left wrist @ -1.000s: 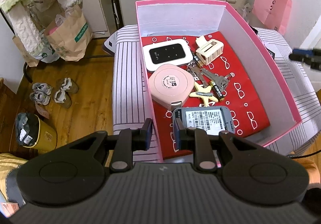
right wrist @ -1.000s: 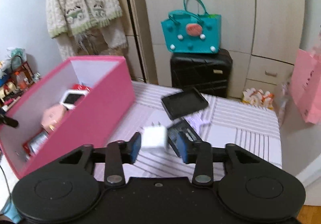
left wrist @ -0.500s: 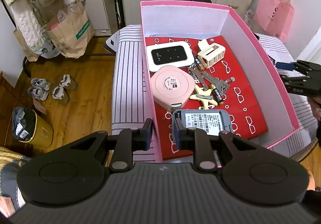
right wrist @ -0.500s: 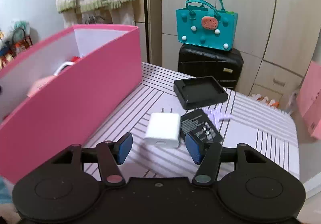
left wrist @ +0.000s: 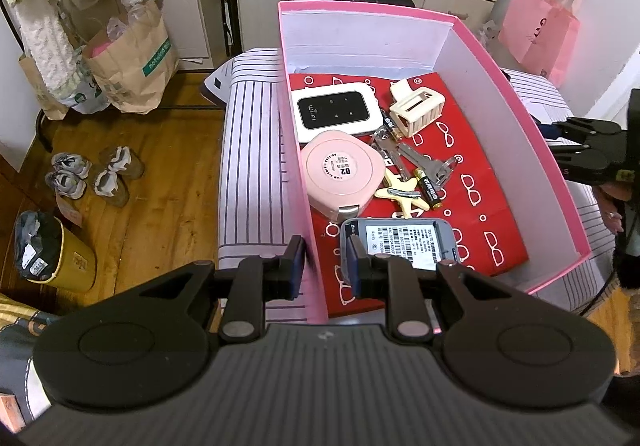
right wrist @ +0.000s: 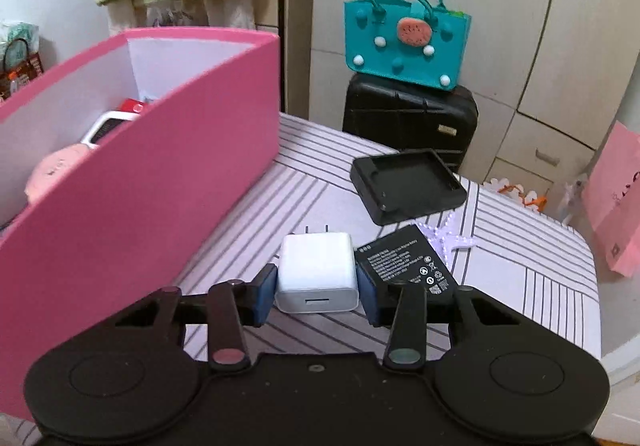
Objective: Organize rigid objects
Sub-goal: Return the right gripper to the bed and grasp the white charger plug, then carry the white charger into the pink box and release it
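Observation:
A pink box (left wrist: 532, 150) stands on a striped table (left wrist: 256, 150). It holds a white WiFi router (left wrist: 336, 112), a pink round case (left wrist: 340, 174), a cream hair clip (left wrist: 416, 110), keys (left wrist: 420, 162), a battery (left wrist: 428, 188) and a grey phone (left wrist: 404, 238). My left gripper (left wrist: 326, 266) straddles the box's near-left wall, its jaws narrowly apart. My right gripper (right wrist: 316, 294) has its pads against both sides of a white charger plug (right wrist: 316, 272) on the table, right of the box (right wrist: 140, 190).
A black flat battery (right wrist: 404, 266), a black tray (right wrist: 408, 186) and a pale star-shaped clip (right wrist: 452, 238) lie on the table beyond the charger. A teal bag (right wrist: 408, 42) sits on a black suitcase (right wrist: 412, 118) behind. Shoes (left wrist: 92, 174) are on the wooden floor at left.
My right gripper has moved forward and closed in on the white charger plug, which now sits between its pads. The left gripper has barely moved.

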